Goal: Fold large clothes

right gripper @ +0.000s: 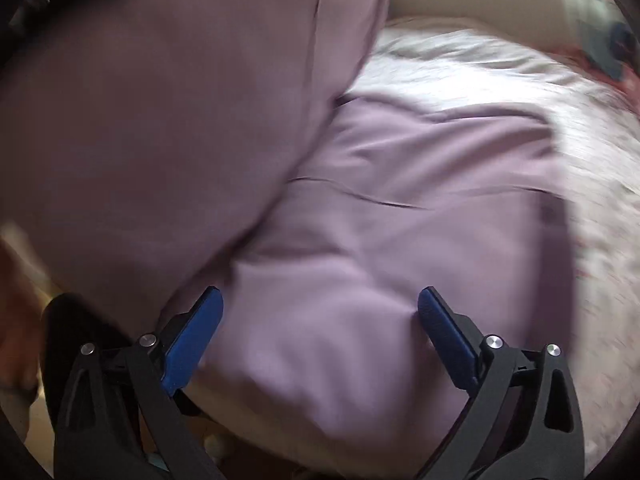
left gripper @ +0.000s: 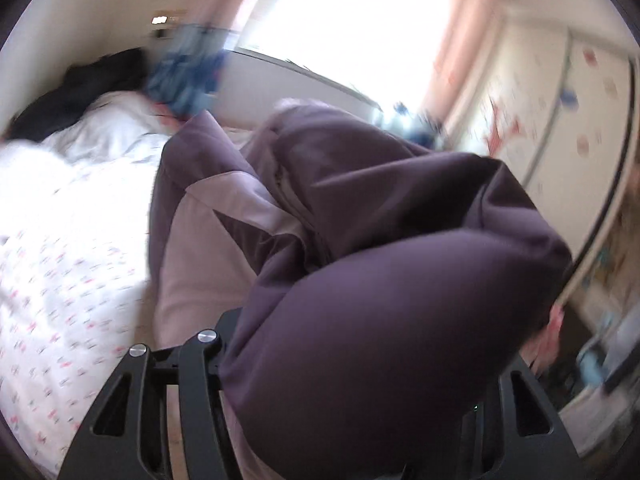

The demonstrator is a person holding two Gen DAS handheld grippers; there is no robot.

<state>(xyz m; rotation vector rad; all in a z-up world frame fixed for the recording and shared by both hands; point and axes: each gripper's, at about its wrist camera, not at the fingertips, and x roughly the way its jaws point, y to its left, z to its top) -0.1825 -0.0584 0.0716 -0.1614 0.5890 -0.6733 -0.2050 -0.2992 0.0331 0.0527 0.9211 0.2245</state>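
Note:
A large mauve-purple garment [left gripper: 360,208] lies partly on the bed and is partly lifted. In the left wrist view a raised fold of it drapes over my left gripper [left gripper: 320,364] and hides the fingertips; the black frame arms stand close together under the cloth. In the right wrist view the same garment [right gripper: 400,184] is spread on the bed, with a lifted part hanging at the upper left. My right gripper [right gripper: 320,320] is open, its blue pads [right gripper: 192,344] wide apart over the near edge of the cloth, holding nothing.
The bed has a white sheet with small pink and grey marks [left gripper: 68,240]. A dark garment [left gripper: 80,92] and a blue one [left gripper: 184,76] lie at the bed's far end. A bright window [left gripper: 352,12] and a white wardrobe [left gripper: 560,100] stand beyond.

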